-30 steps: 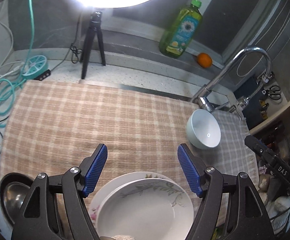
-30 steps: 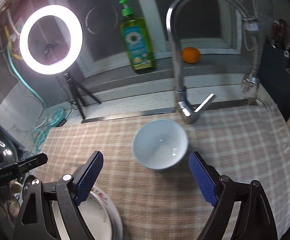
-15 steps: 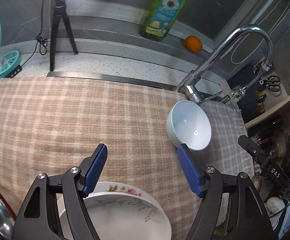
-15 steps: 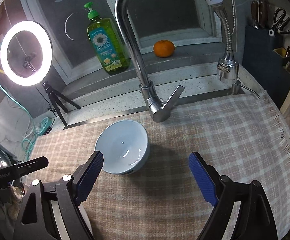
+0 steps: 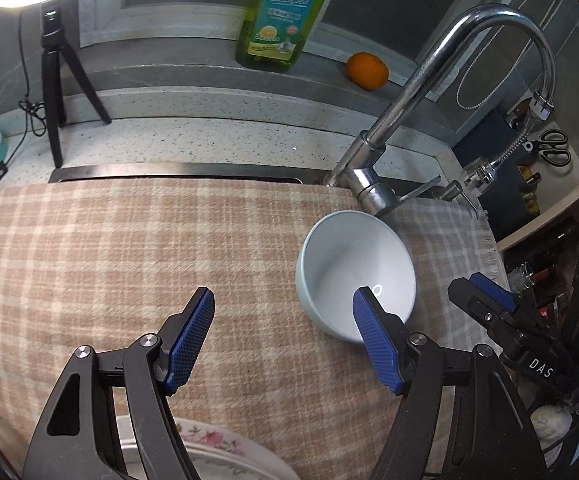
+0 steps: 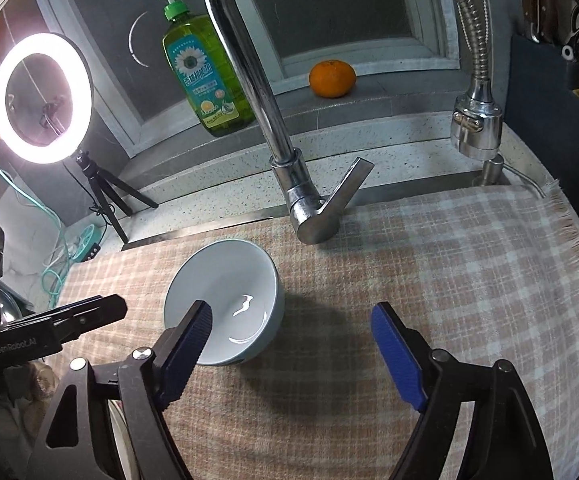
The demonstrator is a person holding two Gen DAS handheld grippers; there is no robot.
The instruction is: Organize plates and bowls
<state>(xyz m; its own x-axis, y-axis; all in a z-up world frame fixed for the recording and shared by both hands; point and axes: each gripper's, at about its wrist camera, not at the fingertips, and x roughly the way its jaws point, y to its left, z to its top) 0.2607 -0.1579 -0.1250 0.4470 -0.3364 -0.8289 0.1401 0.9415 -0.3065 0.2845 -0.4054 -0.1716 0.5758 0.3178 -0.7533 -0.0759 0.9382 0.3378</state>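
Bowl [image 6: 225, 300] by right gripper's [image 6: 295, 354] left jaw

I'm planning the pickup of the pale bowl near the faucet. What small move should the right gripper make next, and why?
Probably shift the right gripper a little to its left and forward. It is open, but the bowl sits off-centre, behind the left finger, so the near rim is not yet between the fingers. The bowl stands upright and free on the checked cloth, just in front of the faucet.
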